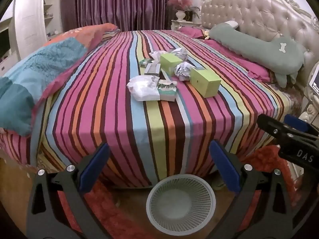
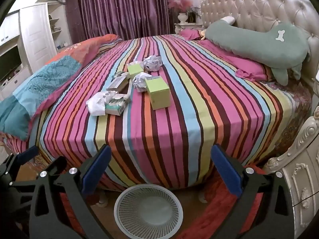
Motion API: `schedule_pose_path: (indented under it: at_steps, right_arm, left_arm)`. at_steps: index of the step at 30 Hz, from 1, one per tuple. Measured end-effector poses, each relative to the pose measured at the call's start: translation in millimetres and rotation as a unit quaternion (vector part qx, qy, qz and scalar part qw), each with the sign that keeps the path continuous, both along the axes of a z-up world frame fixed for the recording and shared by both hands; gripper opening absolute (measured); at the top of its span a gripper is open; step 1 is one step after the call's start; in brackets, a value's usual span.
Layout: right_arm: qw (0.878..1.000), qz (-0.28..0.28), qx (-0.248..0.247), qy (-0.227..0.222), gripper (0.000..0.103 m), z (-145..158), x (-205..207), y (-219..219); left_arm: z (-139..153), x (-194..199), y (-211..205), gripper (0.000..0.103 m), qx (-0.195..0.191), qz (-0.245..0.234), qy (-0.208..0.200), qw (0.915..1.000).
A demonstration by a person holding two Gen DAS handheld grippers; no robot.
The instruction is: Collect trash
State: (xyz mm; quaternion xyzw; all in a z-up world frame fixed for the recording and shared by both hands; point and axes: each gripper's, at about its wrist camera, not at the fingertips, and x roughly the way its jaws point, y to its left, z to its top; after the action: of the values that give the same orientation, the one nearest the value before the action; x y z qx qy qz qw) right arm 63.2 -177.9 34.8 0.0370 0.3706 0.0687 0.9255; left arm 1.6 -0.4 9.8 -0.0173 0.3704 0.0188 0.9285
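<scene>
A pile of trash lies mid-bed on the striped sheet (image 1: pixel 119 103): two green boxes (image 1: pixel 205 82) (image 2: pixel 157 91), crumpled paper balls (image 1: pixel 182 70) (image 2: pixel 152 62), a white plastic wrapper (image 1: pixel 142 87) (image 2: pixel 96 103), a teal patterned carton (image 1: pixel 167 89) (image 2: pixel 116 104) and a grey box (image 1: pixel 152 68) (image 2: pixel 117 83). A white mesh wastebasket (image 1: pixel 181 201) (image 2: pixel 148 211) stands empty on the floor at the bed's foot. My left gripper (image 1: pixel 159 169) and right gripper (image 2: pixel 160 171) are both open and empty, held above the basket, well short of the trash.
A green dog-shaped pillow (image 1: pixel 257 49) (image 2: pixel 257 41) leans on the tufted headboard (image 2: pixel 259 6). A blue-orange quilt (image 1: pixel 49 63) lies at left. A carved nightstand (image 2: pixel 299 179) stands at right. A red rug (image 1: pixel 111 205) covers the floor. The right gripper shows in the left wrist view (image 1: pixel 289 137).
</scene>
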Motion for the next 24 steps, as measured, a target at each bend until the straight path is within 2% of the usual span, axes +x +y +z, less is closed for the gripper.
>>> schedule_pose_path:
  at_steps: [15, 24]
  right_arm:
    - [1.000, 0.000, -0.014, 0.003, 0.095, -2, -1, -2]
    - [1.000, 0.001, -0.019, 0.001, 0.095, -1, -2, -2]
  left_arm:
    - [-4, -1, 11, 0.097, -0.025, 0.018, -0.004, 0.9995]
    - [-6, -1, 10, 0.097, -0.015, 0.016, -0.003, 0.9998]
